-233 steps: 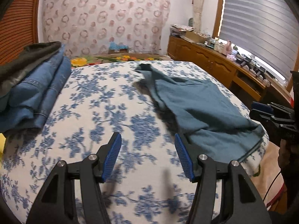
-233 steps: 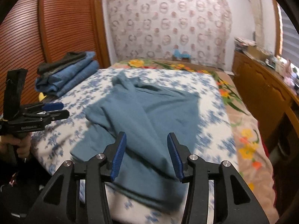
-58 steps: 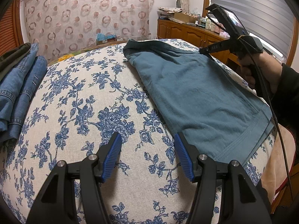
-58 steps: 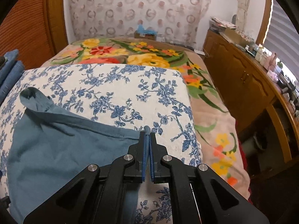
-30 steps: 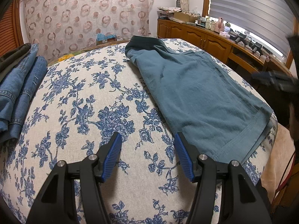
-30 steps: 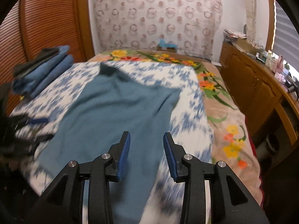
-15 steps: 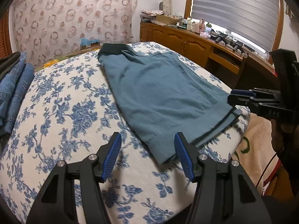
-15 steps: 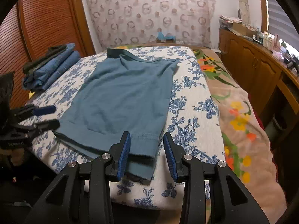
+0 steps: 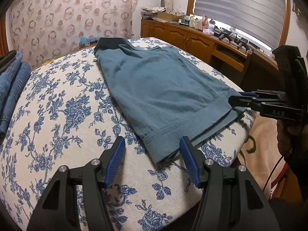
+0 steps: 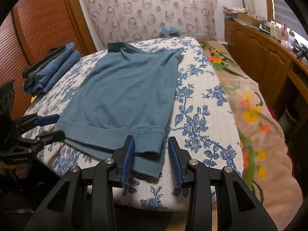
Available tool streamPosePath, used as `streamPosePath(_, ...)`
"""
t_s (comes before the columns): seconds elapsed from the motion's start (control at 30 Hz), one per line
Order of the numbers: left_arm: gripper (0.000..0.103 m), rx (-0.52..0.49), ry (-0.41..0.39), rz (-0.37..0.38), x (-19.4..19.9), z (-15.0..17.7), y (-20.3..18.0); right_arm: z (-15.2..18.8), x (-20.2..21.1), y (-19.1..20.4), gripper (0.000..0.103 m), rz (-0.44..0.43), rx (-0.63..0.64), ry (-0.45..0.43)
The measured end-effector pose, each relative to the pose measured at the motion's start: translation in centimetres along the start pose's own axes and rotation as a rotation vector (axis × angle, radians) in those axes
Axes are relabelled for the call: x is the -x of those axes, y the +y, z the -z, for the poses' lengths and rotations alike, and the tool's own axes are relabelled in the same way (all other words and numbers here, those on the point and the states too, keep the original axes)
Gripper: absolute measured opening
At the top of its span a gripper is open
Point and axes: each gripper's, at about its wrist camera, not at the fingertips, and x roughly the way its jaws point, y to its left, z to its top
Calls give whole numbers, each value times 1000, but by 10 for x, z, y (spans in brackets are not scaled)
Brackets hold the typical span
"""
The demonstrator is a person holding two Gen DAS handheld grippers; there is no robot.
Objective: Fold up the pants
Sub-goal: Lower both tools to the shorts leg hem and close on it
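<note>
The teal pants point(image 9: 159, 88) lie flat, folded lengthwise, on the blue-flowered bed cover point(image 9: 57, 115); they also show in the right wrist view point(image 10: 125, 96). Their hem end lies at the near edge, the waistband at the far end. My left gripper point(image 9: 152, 157) is open and empty just before the hem's near-left corner. My right gripper point(image 10: 151, 157) is open and empty, its jaws on either side of the hem's near-right corner. Each gripper shows in the other's view: the right gripper point(image 9: 238, 101) by the hem, the left gripper point(image 10: 52, 127) likewise.
A pile of folded jeans point(image 10: 52, 69) lies at the bed's far left, also in the left wrist view point(image 9: 11, 84). A flowered blanket point(image 10: 250, 105) lies to the right of the bed. Wooden cabinets point(image 9: 192, 40) line the window wall. A louvred wooden door point(image 10: 38, 28) stands on the left.
Both grippers have moved in closer to the hem end of the pants. The right gripper, shut on the waistband corner two seconds ago, has let go and come back to the hem, open.
</note>
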Motion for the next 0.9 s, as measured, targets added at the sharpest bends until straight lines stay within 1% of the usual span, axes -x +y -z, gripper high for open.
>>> streamPosePath(0.03,59,2,-2,-1,-1,-2,-1,0,2,1,24,-7,7,-6)
streamPosePath(0.07,59,4,-6,-2,1,-2,0,-1,3,3,20,1,15,-13)
streamPosePath(0.1,59,5,-9,-5,-3,-2,-6,-2,5,4,14,5,22,-20)
streamPosePath(0.17,59,9,-19,-8,-2,-3,-8,-4,11,7,11,-2,34,-35)
streamPosePath(0.3,59,19,-44,-4,5,-3,-5,-5,23,12,10,-8,49,-54)
streamPosePath(0.43,58,33,-73,34,11,-2,-4,0,23,16,10,11,54,-35)
streamPosePath(0.5,51,35,-79,56,12,-3,-5,3,24,16,10,17,51,-35)
streamPosePath(0.6,45,22,-53,75,6,-2,-9,5,24,15,10,28,46,-37)
streamPosePath(0.63,44,18,-38,75,2,0,-10,5,24,14,10,28,41,-41)
streamPosePath(0.7,44,18,-20,70,-2,1,-11,5,23,13,20,36,36,-40)
streamPosePath(0.73,44,20,-14,66,-4,3,-11,5,22,13,22,41,35,-38)
streamPosePath(0.8,44,15,-22,65,-3,4,-12,5,21,12,30,49,30,-34)
streamPosePath(0.83,43,12,-24,63,-3,5,-13,5,20,11,33,53,28,-32)
streamPosePath(0.87,38,9,-27,64,-3,5,-13,6,18,9,38,62,25,-27)
streamPosePath(0.9,36,6,-30,66,-3,5,-14,7,17,9,41,73,20,-21)
